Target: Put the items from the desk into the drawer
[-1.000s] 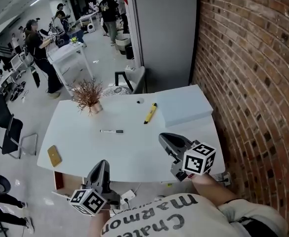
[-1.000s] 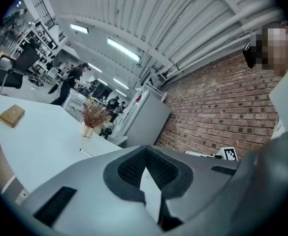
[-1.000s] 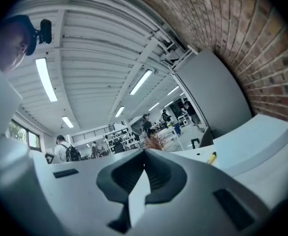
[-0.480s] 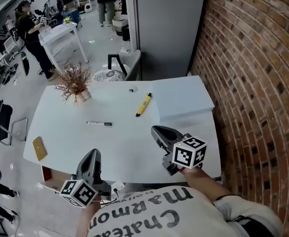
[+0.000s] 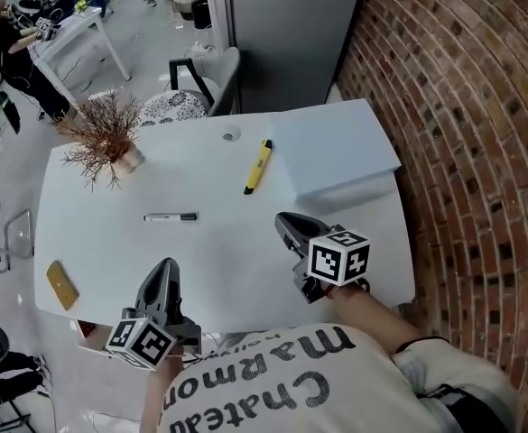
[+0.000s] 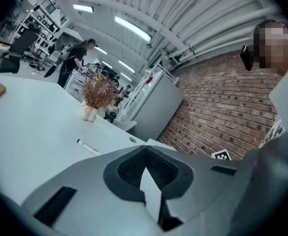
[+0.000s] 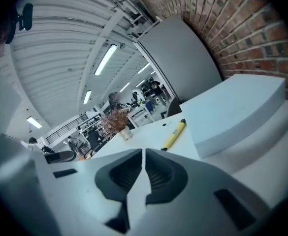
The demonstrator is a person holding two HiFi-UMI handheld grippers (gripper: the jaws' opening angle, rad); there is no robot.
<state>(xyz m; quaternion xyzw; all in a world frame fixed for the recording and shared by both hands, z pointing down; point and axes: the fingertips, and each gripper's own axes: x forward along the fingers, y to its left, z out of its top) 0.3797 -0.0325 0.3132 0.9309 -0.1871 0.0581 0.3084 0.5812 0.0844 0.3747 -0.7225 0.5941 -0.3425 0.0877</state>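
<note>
On the white desk (image 5: 218,260) lie a yellow marker (image 5: 257,166), a black-and-white pen (image 5: 170,216) and a flat yellow-brown item (image 5: 61,284) near the left edge. My left gripper (image 5: 165,271) hovers at the desk's near edge, shut and empty, with the pen (image 6: 87,146) ahead of it. My right gripper (image 5: 286,225) is over the near right part of the desk, shut and empty, pointing toward the yellow marker (image 7: 173,134). No drawer shows in any view.
A dried plant in a small vase (image 5: 110,142) stands at the far left. A white raised block (image 5: 336,156) takes up the far right corner beside the brick wall (image 5: 462,133). A chair (image 5: 205,79) stands behind the desk. People work in the background.
The head view has drawn nearer the desk and tilted, so the desk sits lower left in the picture. Both grippers stay shut and have edged forward over the near edge.
</note>
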